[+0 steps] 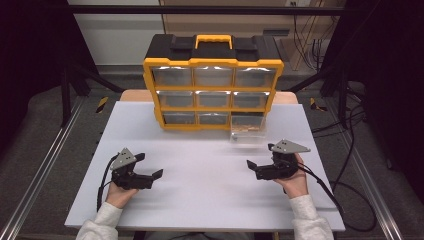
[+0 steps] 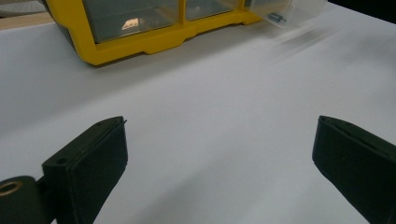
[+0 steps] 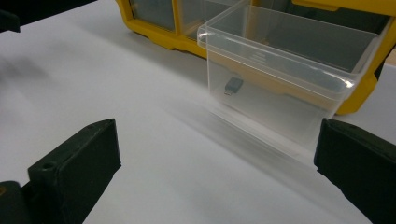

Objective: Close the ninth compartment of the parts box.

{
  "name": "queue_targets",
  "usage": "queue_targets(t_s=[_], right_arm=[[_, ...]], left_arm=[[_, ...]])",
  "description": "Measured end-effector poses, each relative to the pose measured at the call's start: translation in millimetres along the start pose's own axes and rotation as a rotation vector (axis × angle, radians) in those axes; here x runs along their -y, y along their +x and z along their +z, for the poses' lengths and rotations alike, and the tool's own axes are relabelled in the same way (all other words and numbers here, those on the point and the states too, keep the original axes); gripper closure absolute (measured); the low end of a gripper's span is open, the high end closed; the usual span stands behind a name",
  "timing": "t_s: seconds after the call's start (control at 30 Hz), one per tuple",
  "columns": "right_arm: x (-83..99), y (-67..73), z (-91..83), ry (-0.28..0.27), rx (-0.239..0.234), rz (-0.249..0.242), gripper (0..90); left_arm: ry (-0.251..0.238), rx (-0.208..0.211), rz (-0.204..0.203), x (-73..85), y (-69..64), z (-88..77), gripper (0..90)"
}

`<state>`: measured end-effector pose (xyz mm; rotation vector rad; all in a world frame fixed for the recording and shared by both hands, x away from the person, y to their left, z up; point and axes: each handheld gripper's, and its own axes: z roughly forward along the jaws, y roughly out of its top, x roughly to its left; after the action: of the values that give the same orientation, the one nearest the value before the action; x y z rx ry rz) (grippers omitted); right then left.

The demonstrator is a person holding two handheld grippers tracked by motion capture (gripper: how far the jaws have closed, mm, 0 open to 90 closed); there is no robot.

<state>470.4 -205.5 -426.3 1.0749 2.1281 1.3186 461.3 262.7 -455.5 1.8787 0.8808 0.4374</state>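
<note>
A yellow and black organizer [image 1: 212, 90] with clear drawers stands at the back middle of the white board [image 1: 200, 195]. Its bottom right drawer [image 1: 246, 131] is pulled out onto the board. In the right gripper view this clear drawer [image 3: 280, 88] holds a small dark part [image 3: 233, 86] and sits just ahead of my right gripper [image 3: 217, 128], whose jaws stand wide apart and empty. From above, the right gripper [image 1: 261, 156] is below and right of the drawer. My left gripper [image 1: 149, 165] rests open at the front left, nothing between its jaws [image 2: 219, 126].
The organizer's yellow frame [image 2: 140, 37] lies far ahead of the left gripper, with the pulled-out drawer [image 2: 299, 11] at the upper right of that view. Metal rails [image 1: 45, 165] run along both sides of the table. Cables [image 1: 350, 195] trail off at the right.
</note>
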Motion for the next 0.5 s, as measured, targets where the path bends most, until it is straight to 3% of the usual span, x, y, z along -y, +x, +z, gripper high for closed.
queue_targets(t_s=[0.5], right_arm=[[-8.0, 6.7, 22.3, 0.033, 0.003, -0.02, 6.7]], left_arm=[[0.001, 0.008, 0.002, 1.3, 2.8, -2.2, 2.6]])
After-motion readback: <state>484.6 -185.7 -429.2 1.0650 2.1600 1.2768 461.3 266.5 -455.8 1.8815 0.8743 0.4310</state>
